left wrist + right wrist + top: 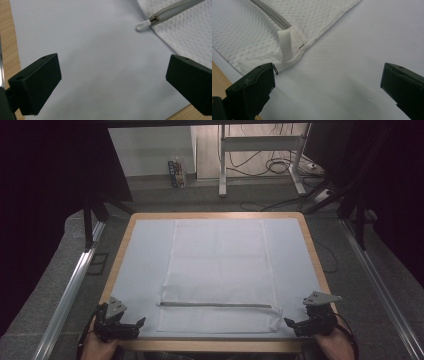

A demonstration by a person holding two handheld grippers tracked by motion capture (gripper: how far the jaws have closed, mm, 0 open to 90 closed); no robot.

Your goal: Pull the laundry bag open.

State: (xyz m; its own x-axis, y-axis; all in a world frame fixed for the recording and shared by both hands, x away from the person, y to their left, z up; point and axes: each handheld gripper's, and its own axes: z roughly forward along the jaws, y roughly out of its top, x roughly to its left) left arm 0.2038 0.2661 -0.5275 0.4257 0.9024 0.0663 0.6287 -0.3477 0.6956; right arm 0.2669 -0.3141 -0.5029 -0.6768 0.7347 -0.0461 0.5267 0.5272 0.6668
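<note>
A white mesh bag [218,270] lies flat in the middle of a pale sheet [145,265] that covers the table. A grey zipper [215,304] runs across the bag near its front end. In the left gripper view the zipper's white pull [143,25] pokes out past the mesh edge. A white fabric loop [286,45] sits at the bag's corner in the right gripper view. My left gripper [141,322] rests open at the front left corner, apart from the bag. At the front right, my right gripper [288,322] is open, just beside the bag's corner.
The wooden table edge [210,346] runs along the front. Metal rails [70,290] flank the table on both sides. Beyond the table stand a desk frame [260,150] with cables on the floor and a small carton [176,173].
</note>
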